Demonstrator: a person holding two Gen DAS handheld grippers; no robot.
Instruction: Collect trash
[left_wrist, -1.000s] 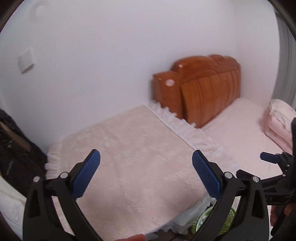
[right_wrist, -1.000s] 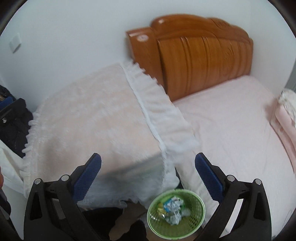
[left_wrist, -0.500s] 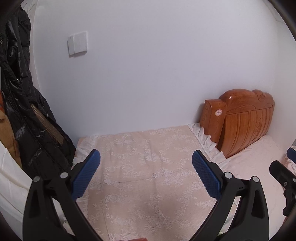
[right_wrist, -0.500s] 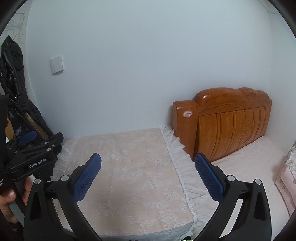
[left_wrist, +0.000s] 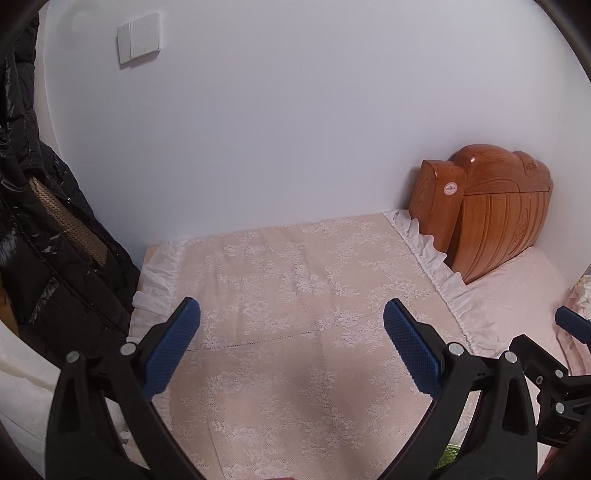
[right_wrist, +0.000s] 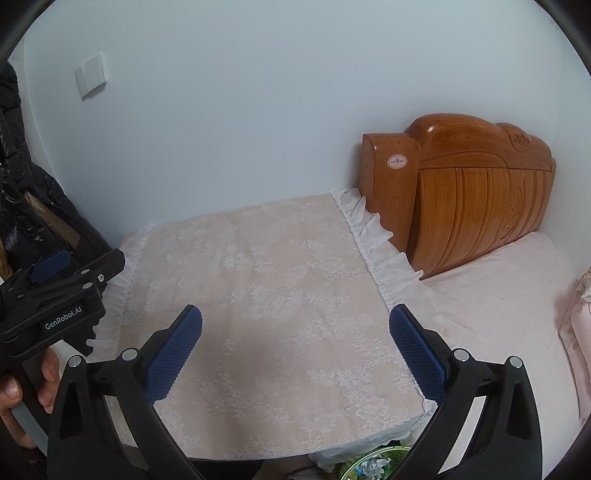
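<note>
My left gripper (left_wrist: 291, 317) is open and empty, held over a bedside table covered by a pale lace cloth (left_wrist: 295, 295). My right gripper (right_wrist: 295, 325) is open and empty over the same cloth (right_wrist: 277, 295). A green mesh trash basket (right_wrist: 391, 456) with crumpled wrappers (right_wrist: 369, 466) stands below the table's front right corner; only its rim shows. A sliver of it shows in the left wrist view (left_wrist: 451, 451). No loose trash shows on the cloth.
A wooden headboard (right_wrist: 472, 192) and a bed with a pink sheet (right_wrist: 509, 314) lie to the right. Black coats (left_wrist: 44, 240) hang at the left. A white wall with a light switch (left_wrist: 139, 37) is behind. The other gripper shows at each view's edge.
Both grippers tilted up from a steep downward look a second ago, then slightly down since half a second ago. The basket dropped to the bottom edge of the right view.
</note>
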